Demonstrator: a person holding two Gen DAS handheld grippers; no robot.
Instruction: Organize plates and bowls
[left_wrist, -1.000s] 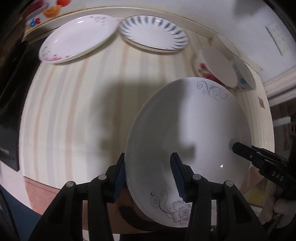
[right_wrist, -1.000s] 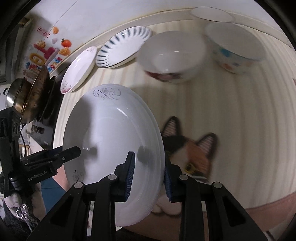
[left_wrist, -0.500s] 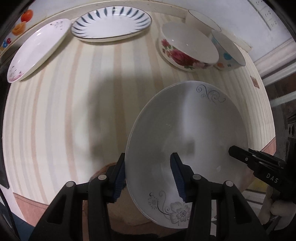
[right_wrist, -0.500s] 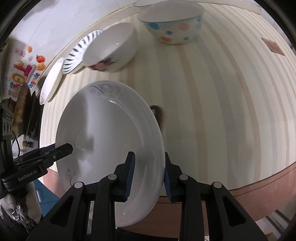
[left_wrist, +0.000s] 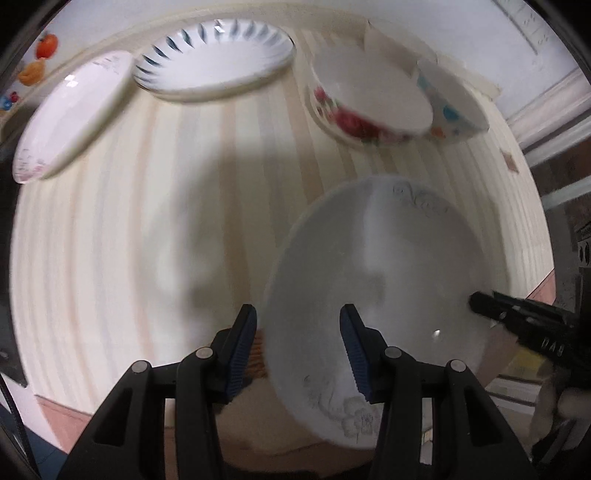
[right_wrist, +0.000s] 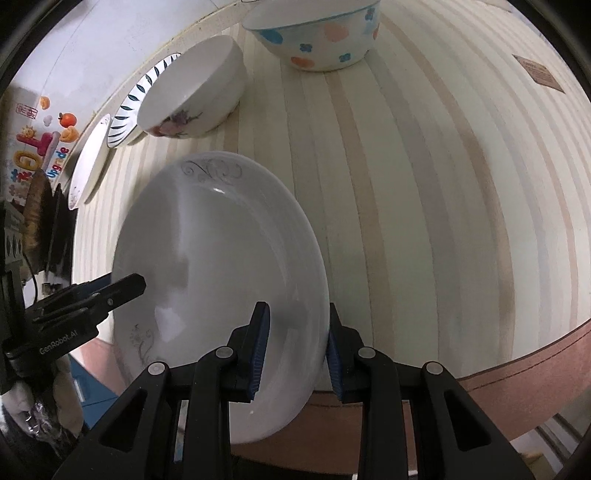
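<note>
A white plate with grey scroll and flower marks (left_wrist: 388, 288) is held tilted over the striped table. My left gripper (left_wrist: 299, 343) grips its left rim and my right gripper (right_wrist: 295, 343) grips its right rim; the plate also shows in the right wrist view (right_wrist: 218, 266). The right gripper shows in the left wrist view (left_wrist: 517, 321), the left one in the right wrist view (right_wrist: 92, 295). At the back stand a blue-striped plate (left_wrist: 214, 66), a pink-flowered plate (left_wrist: 74, 114), a rose bowl (left_wrist: 369, 99) and a spotted bowl (right_wrist: 314, 33).
The striped tablecloth (right_wrist: 443, 221) covers the table, with a brown front edge (right_wrist: 517, 376). A wall with fruit stickers (right_wrist: 40, 140) runs behind the plates. Dark kitchen items (right_wrist: 40, 214) stand at the left.
Both grippers have carried the plate forward over the table, toward the back row. The rose and spotted bowls now look larger and nearer. The grip on both rims is unchanged.
</note>
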